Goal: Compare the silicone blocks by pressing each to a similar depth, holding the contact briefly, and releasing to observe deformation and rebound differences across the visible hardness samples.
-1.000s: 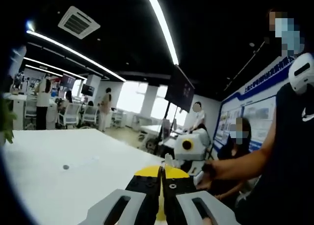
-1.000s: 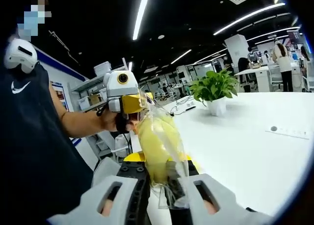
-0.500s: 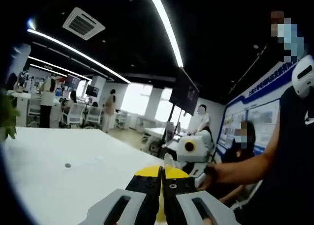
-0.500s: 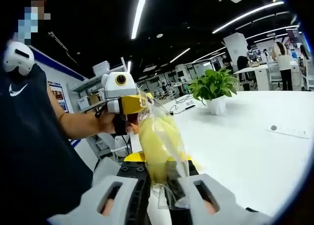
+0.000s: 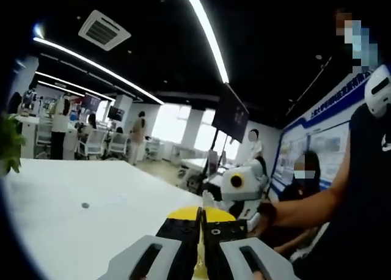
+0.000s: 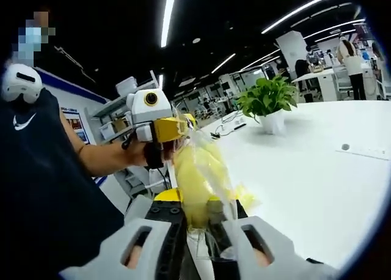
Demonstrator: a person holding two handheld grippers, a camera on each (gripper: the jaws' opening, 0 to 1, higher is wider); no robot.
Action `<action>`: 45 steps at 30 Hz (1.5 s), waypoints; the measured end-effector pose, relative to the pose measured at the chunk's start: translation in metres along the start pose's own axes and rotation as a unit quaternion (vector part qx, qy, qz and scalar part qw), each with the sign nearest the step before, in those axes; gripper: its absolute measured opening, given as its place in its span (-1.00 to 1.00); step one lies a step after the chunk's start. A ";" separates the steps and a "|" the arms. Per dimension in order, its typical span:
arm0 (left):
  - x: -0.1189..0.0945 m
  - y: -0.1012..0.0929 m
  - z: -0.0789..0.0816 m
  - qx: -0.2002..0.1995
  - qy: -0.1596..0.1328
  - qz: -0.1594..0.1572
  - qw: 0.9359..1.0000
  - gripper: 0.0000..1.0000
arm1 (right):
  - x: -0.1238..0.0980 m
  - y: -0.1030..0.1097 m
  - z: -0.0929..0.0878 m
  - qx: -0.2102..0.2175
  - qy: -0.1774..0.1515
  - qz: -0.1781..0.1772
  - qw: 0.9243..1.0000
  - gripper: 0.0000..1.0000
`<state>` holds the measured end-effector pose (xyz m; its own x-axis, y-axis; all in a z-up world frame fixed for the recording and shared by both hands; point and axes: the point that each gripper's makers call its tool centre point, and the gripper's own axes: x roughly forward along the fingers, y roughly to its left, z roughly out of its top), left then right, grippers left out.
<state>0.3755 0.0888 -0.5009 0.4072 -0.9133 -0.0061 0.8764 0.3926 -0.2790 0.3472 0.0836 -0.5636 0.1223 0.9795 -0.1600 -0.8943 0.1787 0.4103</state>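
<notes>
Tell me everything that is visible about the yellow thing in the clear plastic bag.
The yellow soft-looking block in a clear crinkled plastic bag is held up in the air above the white table. The right hand-held gripper is shut on its lower end; the left hand-held gripper meets its upper end. It stands roughly upright between them. The bag is glossy and loose, with empty film hanging below the yellow part.

White table — potted plant on it, cables nearby.

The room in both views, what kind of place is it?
Probably an open-plan office or lab: long ceiling light strips, a large white table with a potted plant, and desks with office chairs behind.
</notes>
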 end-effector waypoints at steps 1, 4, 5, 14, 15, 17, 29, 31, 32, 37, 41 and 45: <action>0.000 0.000 -0.001 0.003 0.001 0.002 1.000 -1.00 | 0.000 0.000 0.000 0.000 0.001 -0.001 1.000 -0.88; 0.000 0.001 -0.001 0.009 0.007 0.003 1.000 -1.00 | 0.000 0.000 -0.001 0.004 0.003 -0.001 1.000 -0.87; 0.000 0.002 -0.001 0.005 0.008 0.002 1.000 -1.00 | 0.000 -0.001 -0.001 0.005 0.002 -0.001 1.000 -0.87; 0.001 0.001 0.001 -0.030 0.003 0.006 1.000 -1.00 | 0.002 0.001 0.002 0.009 -0.005 0.001 1.000 -0.85; 0.000 0.000 0.001 -0.037 0.002 0.005 0.999 -1.00 | 0.002 0.001 0.002 0.009 -0.008 0.001 1.000 -0.85; -0.001 -0.002 0.003 -0.037 -0.001 0.000 0.999 -1.00 | 0.002 0.002 0.003 0.007 -0.015 0.001 1.000 -0.83; 0.002 -0.007 0.010 -0.047 -0.009 0.001 0.999 -1.00 | 0.000 -0.001 0.009 -0.021 -0.050 -0.006 0.999 -0.72; 0.003 -0.008 0.012 -0.046 -0.011 -0.003 0.999 -1.00 | -0.001 -0.002 0.010 -0.035 -0.056 -0.012 0.998 -0.70; 0.005 -0.010 0.013 -0.045 -0.012 -0.006 0.999 -1.00 | -0.002 -0.003 0.011 -0.034 -0.058 -0.014 0.998 -0.69; 0.011 -0.015 0.014 -0.041 -0.012 -0.015 0.999 -1.00 | -0.007 -0.006 0.013 -0.038 -0.069 -0.026 0.997 -0.61; 0.016 -0.019 0.012 -0.039 -0.007 -0.019 0.999 -1.00 | -0.012 -0.009 0.011 -0.038 -0.075 -0.038 0.996 -0.54; 0.023 -0.023 0.008 -0.040 -0.002 -0.024 0.999 -1.00 | -0.023 -0.032 0.025 -0.104 -0.117 -0.126 0.980 0.14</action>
<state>0.3666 0.0593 -0.4870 0.3657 -0.9306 0.0125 0.8719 0.3379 -0.3543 0.3836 0.0581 -0.5510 0.4234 0.9059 -0.0128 -0.8886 0.4180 0.1889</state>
